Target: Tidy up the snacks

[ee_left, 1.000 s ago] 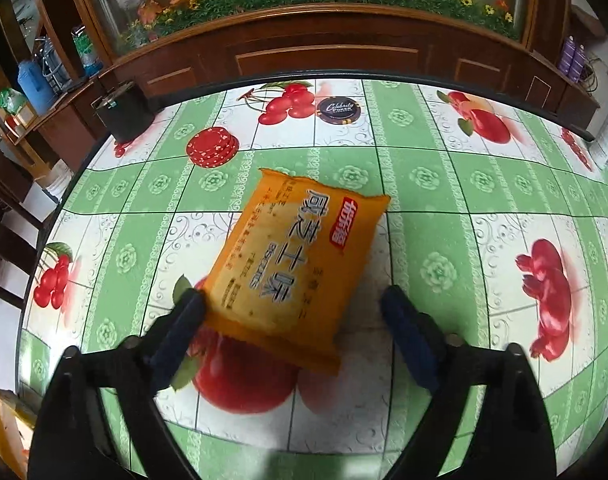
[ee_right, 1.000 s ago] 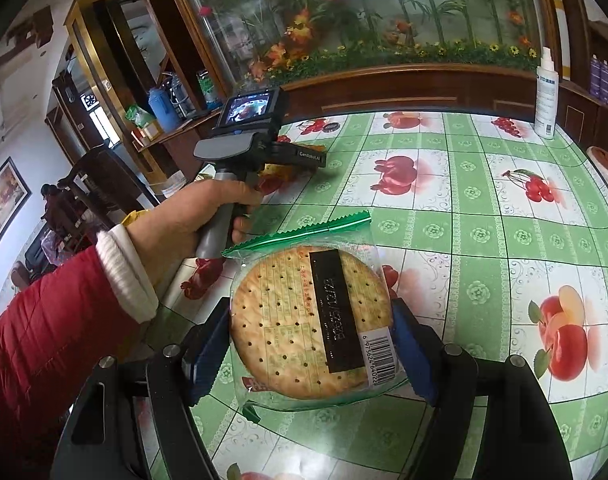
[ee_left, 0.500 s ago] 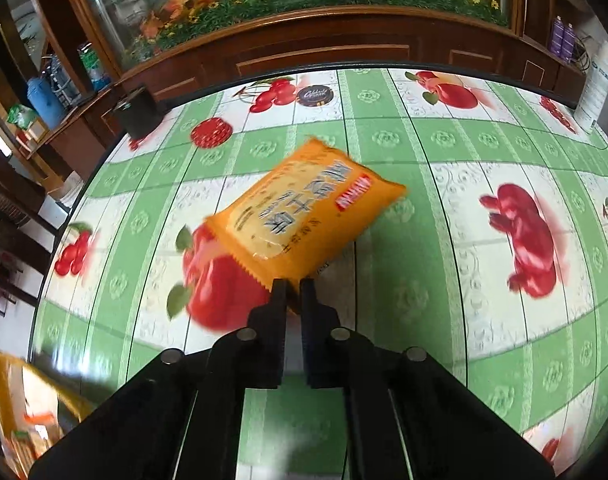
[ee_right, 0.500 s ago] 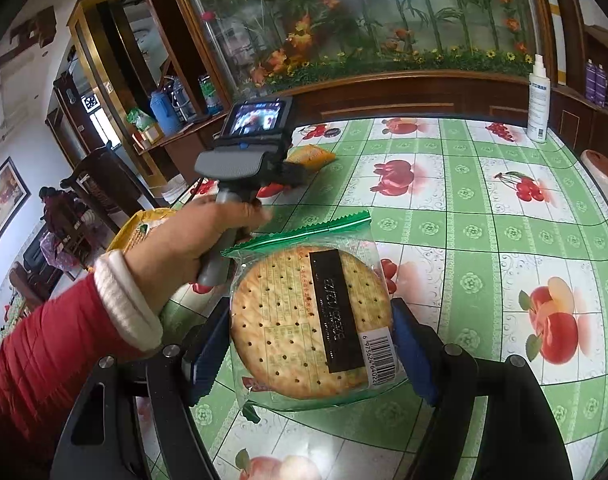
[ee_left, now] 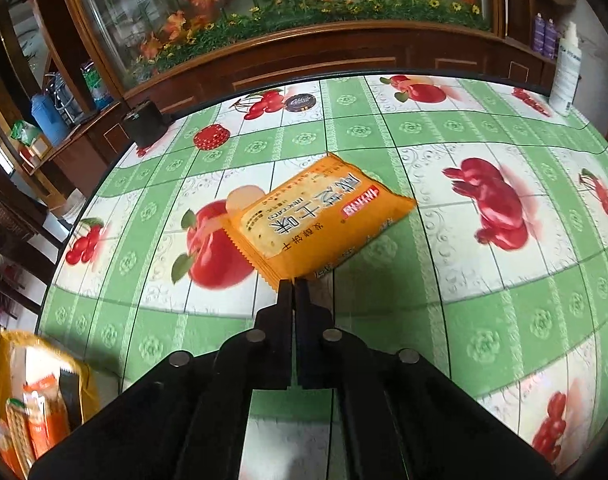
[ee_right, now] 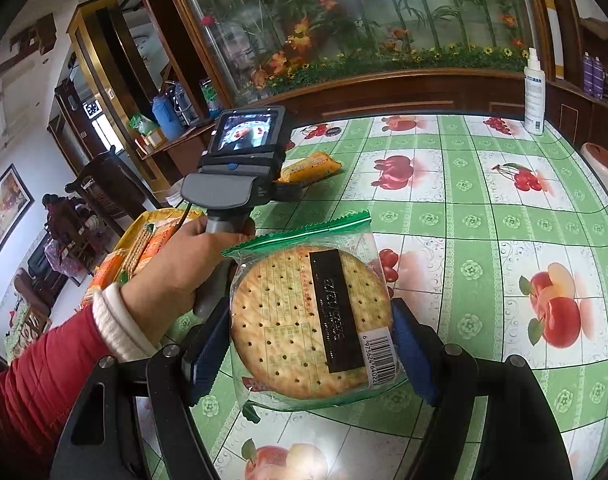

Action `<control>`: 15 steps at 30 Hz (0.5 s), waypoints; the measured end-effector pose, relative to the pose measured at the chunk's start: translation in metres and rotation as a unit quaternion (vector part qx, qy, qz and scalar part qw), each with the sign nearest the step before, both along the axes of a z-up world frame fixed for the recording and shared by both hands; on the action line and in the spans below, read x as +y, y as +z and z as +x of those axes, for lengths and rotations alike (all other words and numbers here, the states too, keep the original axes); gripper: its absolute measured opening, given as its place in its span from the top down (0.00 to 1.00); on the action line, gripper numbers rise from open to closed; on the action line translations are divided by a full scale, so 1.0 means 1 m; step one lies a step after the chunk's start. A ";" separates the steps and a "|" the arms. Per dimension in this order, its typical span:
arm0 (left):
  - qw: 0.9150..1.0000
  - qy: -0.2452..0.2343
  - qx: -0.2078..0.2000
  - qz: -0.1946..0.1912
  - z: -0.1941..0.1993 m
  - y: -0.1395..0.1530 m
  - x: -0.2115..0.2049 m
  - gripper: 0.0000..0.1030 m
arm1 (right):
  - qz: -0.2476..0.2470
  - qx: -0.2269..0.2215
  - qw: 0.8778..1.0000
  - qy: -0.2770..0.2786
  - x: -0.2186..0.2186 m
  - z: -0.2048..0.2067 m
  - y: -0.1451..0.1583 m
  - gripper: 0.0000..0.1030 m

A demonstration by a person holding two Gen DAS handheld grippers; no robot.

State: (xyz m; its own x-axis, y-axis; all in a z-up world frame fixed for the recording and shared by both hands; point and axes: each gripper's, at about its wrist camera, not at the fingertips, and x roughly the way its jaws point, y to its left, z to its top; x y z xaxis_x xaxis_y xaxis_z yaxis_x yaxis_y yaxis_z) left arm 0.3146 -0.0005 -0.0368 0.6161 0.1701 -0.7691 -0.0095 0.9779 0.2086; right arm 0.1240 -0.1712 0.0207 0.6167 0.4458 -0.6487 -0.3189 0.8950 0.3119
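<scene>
**Both grippers loaded, transfer to tray pending**

Left gripper [ee_left: 293,286]: jaws pressed together on the crimped near edge of the orange cracker packet [ee_left: 320,224]. The pinch is thin, on the seal only. The packet extends toward 12–1 o'clock from the tips; I can't tell from the wrist view whether it rests on the green fruit-print tablecloth [ee_left: 504,320] or is slightly lifted.

Right gripper [ee_right: 312,336]: blue pads clamped on both sides of the round cracker pack [ee_right: 310,320], held clear of the table, green seal pointing to 12.

Yellow tray [ee_left: 1,360], already holding snack packs, sits off the table edge at 8 o'clock from the left gripper.

Judgement: this is the carry step. Next, swing the left gripper toward 8 o'clock and release over the tray, then the right. Risk: the edge pinch may slip or the packet may swing.
</scene>
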 end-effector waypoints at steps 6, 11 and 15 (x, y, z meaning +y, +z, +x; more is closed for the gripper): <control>1.000 0.003 -0.028 -0.010 -0.043 0.009 0.007 1.00 | 0.009 0.002 1.000 -0.001 0.000 -0.002 -0.003 0.25; 0.998 0.013 -0.045 -0.031 -0.087 0.016 0.021 1.00 | 0.019 0.005 1.000 -0.001 0.003 -0.007 -0.005 0.25; 0.997 0.019 -0.062 -0.036 -0.124 0.024 0.031 1.00 | 0.020 0.004 1.000 0.000 0.004 -0.016 -0.006 0.25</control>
